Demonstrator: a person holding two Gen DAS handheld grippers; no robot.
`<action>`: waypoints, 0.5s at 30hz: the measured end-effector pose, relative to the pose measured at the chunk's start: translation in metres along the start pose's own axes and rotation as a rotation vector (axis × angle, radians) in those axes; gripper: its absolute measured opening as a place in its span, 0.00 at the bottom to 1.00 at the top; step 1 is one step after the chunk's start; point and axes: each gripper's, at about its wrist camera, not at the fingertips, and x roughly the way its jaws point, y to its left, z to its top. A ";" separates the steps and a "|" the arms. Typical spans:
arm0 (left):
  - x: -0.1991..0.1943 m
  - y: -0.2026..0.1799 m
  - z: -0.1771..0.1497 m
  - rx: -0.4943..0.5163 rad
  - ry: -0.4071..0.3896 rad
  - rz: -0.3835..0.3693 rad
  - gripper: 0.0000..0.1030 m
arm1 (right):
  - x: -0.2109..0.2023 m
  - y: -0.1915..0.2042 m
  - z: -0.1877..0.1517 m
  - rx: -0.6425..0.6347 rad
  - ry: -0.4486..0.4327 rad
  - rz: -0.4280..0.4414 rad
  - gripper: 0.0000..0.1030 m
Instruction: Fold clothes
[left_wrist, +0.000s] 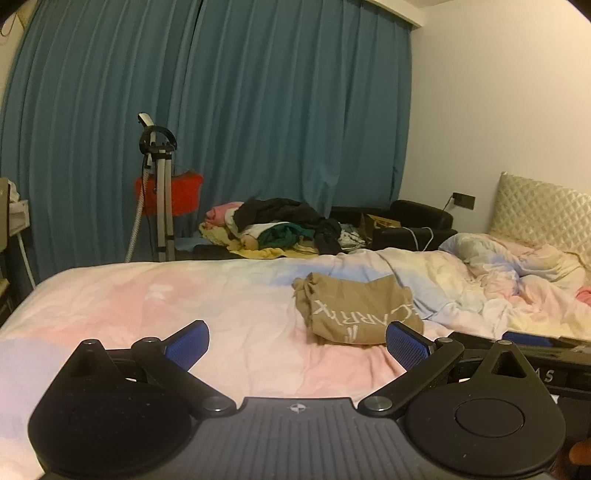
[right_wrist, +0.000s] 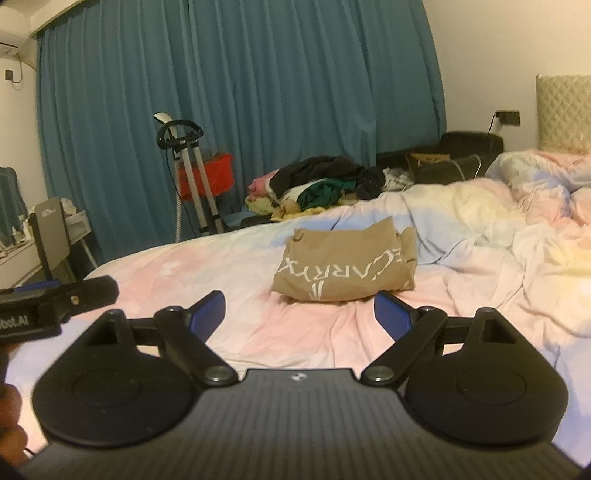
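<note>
A tan shirt (right_wrist: 345, 267) lies folded in a bundle on the pink and blue bedsheet (right_wrist: 207, 266), its white lettering upside down and partly lost in the creases. The left gripper (left_wrist: 297, 345) and the right gripper (right_wrist: 299, 314) both stand wide apart and empty, just short of the shirt. In the left wrist view the right blue pad (left_wrist: 404, 345) covers the shirt's near corner. The clothes pile (left_wrist: 280, 227) behind the bed is too jumbled to sort out
</note>
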 end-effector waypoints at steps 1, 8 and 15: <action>0.000 0.001 -0.001 0.003 -0.003 0.003 1.00 | 0.000 0.001 -0.001 -0.006 -0.010 -0.007 0.87; 0.002 0.000 -0.012 0.034 -0.007 0.075 1.00 | 0.009 0.003 -0.004 0.001 0.006 -0.026 0.87; 0.004 -0.001 -0.019 0.010 0.034 0.034 1.00 | 0.007 0.009 -0.007 -0.035 0.009 -0.045 0.87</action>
